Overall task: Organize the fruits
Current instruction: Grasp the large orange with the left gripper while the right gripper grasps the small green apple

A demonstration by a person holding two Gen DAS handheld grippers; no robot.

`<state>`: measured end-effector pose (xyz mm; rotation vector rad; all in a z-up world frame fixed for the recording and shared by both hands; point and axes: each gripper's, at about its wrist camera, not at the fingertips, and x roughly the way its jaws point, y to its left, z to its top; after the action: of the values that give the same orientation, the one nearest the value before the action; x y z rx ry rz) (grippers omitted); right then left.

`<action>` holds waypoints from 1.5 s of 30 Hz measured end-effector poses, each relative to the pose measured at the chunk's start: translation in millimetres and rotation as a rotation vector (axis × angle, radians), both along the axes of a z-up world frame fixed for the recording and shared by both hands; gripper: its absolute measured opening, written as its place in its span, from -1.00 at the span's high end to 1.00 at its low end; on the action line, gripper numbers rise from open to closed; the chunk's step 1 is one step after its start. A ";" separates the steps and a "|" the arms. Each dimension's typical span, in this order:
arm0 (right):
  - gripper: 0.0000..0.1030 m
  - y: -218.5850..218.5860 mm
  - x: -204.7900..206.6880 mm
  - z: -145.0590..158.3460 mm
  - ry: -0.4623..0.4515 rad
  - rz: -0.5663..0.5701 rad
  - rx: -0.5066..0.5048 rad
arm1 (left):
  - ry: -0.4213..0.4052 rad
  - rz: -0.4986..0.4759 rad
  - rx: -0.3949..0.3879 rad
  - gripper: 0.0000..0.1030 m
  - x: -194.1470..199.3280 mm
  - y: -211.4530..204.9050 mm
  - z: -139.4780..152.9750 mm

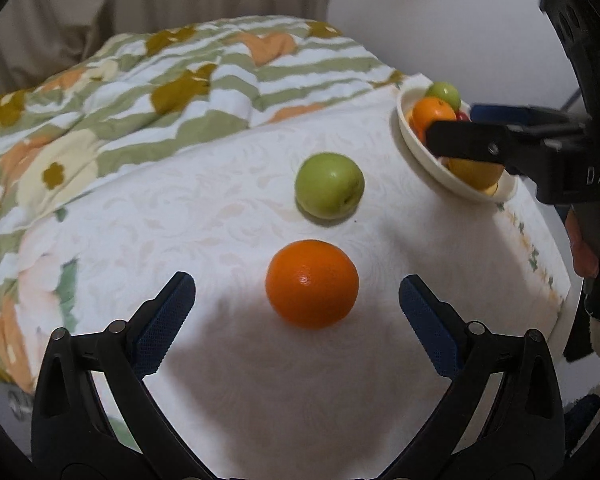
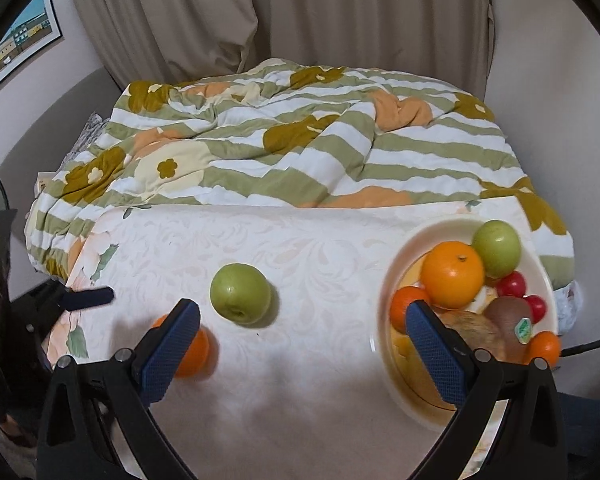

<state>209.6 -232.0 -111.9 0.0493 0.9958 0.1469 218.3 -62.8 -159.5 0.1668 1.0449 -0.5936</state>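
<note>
The left hand-held gripper (image 1: 298,300) hangs wide open and empty behind the orange (image 1: 312,283) on the desk (image 1: 220,380) — a lopsided close could roll it into the apple (image 1: 329,185) beyond. The right hand-held gripper (image 2: 302,328), also open and empty, hovers by the bowl (image 2: 384,344), which it could knock. Loose: one orange, one apple — the bowl holds eight fruits at least.

We are looking at beige curtains (image 2: 260,20) hanging behind a bed, where a rumpled quilt (image 2: 300,140) with green stripes and flowers is lying. Pale walls (image 2: 548,92) are flanking it, and a framed picture (image 2: 24,36) is hanging at left.
</note>
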 end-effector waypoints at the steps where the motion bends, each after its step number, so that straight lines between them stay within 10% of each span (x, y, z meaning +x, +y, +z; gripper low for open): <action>1: -0.99 2.2 2.6 -3.6 0.002 -0.004 -0.001 | 0.007 -0.015 0.001 -0.99 1.8 -2.9 -4.7; 15: -0.92 25.3 24.1 -34.7 0.055 0.023 0.001 | 0.088 -0.106 -0.051 -0.30 15.9 -13.1 -38.2; 45: 0.05 54.0 47.1 -74.2 0.170 0.109 0.028 | 0.080 0.027 0.027 -0.28 21.0 34.4 -33.0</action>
<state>256.7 -178.0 -186.0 0.0333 1.1665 0.2594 239.3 -28.4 -192.5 0.1529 1.1310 -0.5654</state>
